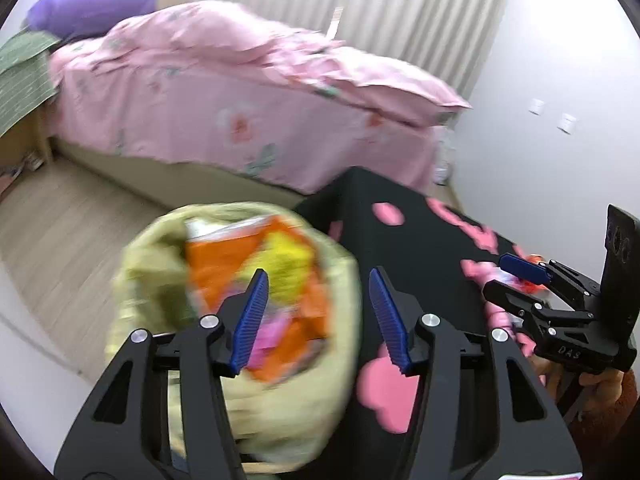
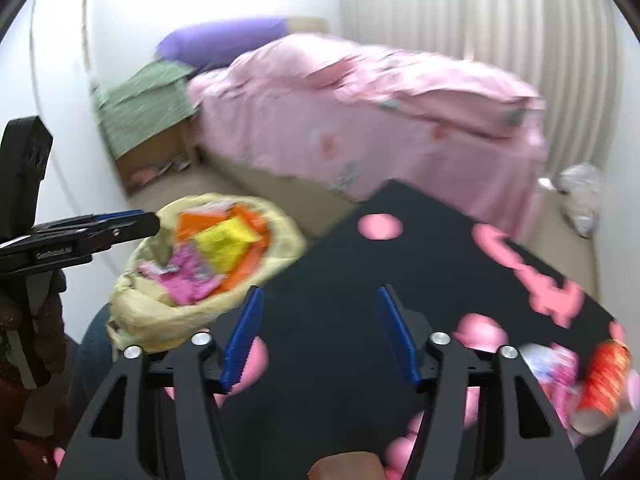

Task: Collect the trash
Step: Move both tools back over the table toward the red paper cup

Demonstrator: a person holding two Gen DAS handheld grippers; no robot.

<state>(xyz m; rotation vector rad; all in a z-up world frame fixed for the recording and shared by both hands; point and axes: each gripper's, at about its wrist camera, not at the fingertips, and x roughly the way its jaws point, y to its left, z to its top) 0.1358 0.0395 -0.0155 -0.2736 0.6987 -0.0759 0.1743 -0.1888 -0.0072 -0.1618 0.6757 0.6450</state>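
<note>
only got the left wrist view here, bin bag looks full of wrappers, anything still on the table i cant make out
Observer: Yes. In the right wrist view an orange-red paper cup lies on its side at the near right edge of the black table.
Operator: anything next to it
Observer: A crumpled pink and white wrapper sits just left of the cup.
Operator: right tongs holding anything
Observer: No. The right tongs are open and empty over the table, with the cup off to their right.
Operator: any other trash around
Observer: A white plastic bag sits on the floor past the foot of the bed.
</note>
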